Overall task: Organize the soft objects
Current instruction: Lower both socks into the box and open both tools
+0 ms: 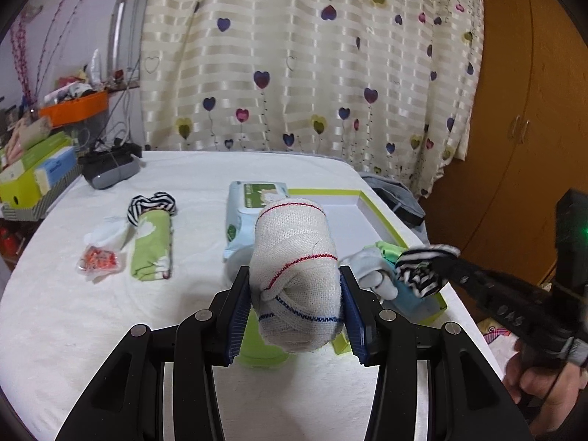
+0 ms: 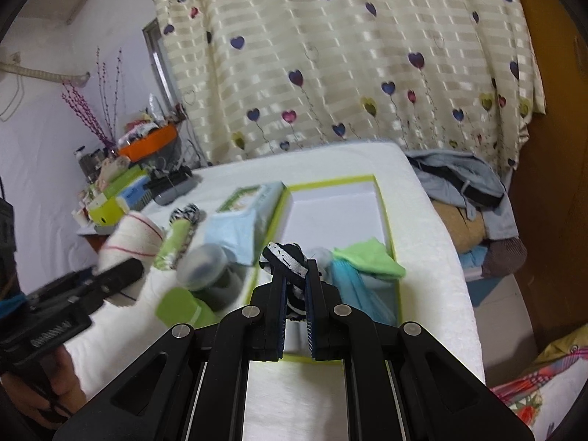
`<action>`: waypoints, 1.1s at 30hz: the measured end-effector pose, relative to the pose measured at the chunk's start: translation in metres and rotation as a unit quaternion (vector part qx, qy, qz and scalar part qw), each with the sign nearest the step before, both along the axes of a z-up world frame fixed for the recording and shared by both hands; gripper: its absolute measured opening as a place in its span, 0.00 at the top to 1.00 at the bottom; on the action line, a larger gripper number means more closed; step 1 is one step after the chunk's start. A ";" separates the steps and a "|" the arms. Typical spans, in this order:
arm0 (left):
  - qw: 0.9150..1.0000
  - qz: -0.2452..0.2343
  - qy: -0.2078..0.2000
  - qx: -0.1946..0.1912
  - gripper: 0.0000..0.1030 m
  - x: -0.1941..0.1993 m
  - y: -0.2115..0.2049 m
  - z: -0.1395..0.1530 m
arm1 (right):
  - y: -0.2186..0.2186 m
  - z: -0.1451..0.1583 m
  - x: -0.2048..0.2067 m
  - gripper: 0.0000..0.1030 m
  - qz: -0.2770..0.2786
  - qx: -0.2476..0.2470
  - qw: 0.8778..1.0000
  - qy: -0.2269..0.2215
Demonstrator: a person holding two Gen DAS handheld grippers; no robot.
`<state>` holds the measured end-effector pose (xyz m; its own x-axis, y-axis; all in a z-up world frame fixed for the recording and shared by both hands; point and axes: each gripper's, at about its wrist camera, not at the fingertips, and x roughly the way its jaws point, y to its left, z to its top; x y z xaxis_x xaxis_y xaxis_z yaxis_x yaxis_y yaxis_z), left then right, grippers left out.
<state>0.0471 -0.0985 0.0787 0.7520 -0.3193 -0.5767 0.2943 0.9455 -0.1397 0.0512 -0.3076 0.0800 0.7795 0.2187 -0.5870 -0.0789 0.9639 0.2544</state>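
Clamping one bandage roll, left gripper; right gripper pinches one striped sock

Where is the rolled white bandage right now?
The bandage roll is clamped in the left gripper, centre of the left wrist view, held above the white table, just in front of the wipes pack and left of the green-rimmed box.

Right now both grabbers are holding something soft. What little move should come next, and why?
Probably lower the right gripper a bit and let the striped sock go into the green-edged box. It already hangs over the box, where a green cloth lies. The left gripper is clamped on the bandage roll, which could follow.
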 end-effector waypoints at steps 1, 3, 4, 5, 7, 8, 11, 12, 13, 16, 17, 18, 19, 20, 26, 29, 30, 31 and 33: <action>1.000 -0.001 0.001 0.001 0.57 0.000 -0.001 -0.001 | -0.002 -0.005 0.002 0.91 -0.001 0.000 1.000 0.006; 1.000 -0.003 0.004 0.003 0.57 0.000 -0.004 -0.002 | -0.005 -0.018 0.006 0.91 -0.003 -0.003 1.000 0.026; 1.000 -0.004 0.005 0.003 0.57 0.002 -0.005 -0.003 | -0.006 -0.022 0.008 0.91 -0.003 -0.004 0.999 0.033; 1.000 -0.004 0.007 0.004 0.57 0.002 -0.006 -0.003 | -0.007 -0.028 0.009 0.91 -0.003 -0.005 0.999 0.042; 1.000 -0.006 0.009 0.004 0.57 0.004 -0.008 -0.005 | -0.007 -0.036 0.012 0.91 0.000 -0.009 0.998 0.055; 1.000 -0.006 0.011 0.005 0.57 0.004 -0.009 -0.006 | -0.006 -0.039 0.013 0.91 0.002 -0.012 0.998 0.060; 1.000 -0.010 0.015 0.005 0.57 0.006 -0.012 -0.008 | -0.004 -0.046 0.018 0.91 0.010 -0.014 0.998 0.068; 1.000 -0.011 0.016 0.005 0.57 0.006 -0.013 -0.008 | -0.004 -0.049 0.021 0.91 0.011 -0.015 0.997 0.071; 1.000 -0.011 0.017 0.006 0.57 0.007 -0.014 -0.009 | -0.003 -0.050 0.023 0.91 0.012 -0.015 0.997 0.074; 1.000 -0.012 0.020 0.007 0.57 0.008 -0.016 -0.010 | -0.001 -0.059 0.035 0.91 0.016 -0.019 0.996 0.084; 1.000 -0.012 0.021 0.007 0.57 0.009 -0.016 -0.011 | -0.001 -0.061 0.039 0.91 0.017 -0.018 0.996 0.086; 1.000 -0.012 0.022 0.007 0.57 0.011 -0.016 -0.012 | 0.000 -0.063 0.043 0.91 0.018 -0.018 0.996 0.088; 1.000 -0.011 0.023 0.007 0.57 0.011 -0.017 -0.012 | 0.001 -0.064 0.047 0.91 0.019 -0.019 0.996 0.090; 1.000 -0.011 0.025 0.006 0.57 0.012 -0.017 -0.013 | 0.001 -0.065 0.051 0.91 0.019 -0.018 0.996 0.089; 0.999 -0.011 0.031 0.007 0.57 0.020 -0.021 -0.015 | 0.000 -0.059 0.080 0.91 0.015 -0.019 0.997 0.079; 0.999 -0.012 0.034 0.008 0.57 0.023 -0.025 -0.017 | -0.003 -0.058 0.096 0.91 0.012 -0.013 0.997 0.074; 0.999 -0.014 0.035 0.008 0.57 0.024 -0.026 -0.018 | -0.004 -0.059 0.100 0.91 0.012 -0.010 0.997 0.075; 0.999 -0.015 0.036 0.009 0.57 0.024 -0.027 -0.018 | -0.007 -0.060 0.103 0.91 0.008 -0.008 0.997 0.082; 0.999 -0.018 0.036 0.009 0.57 0.024 -0.031 -0.018 | -0.008 -0.058 0.100 0.85 0.005 -0.012 0.997 0.079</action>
<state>0.0716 -0.1292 0.0603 0.6962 -0.3356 -0.6346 0.3186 0.9366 -0.1457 0.1515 -0.3157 0.0222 0.6752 0.2105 -0.7070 -0.0501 0.9693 0.2407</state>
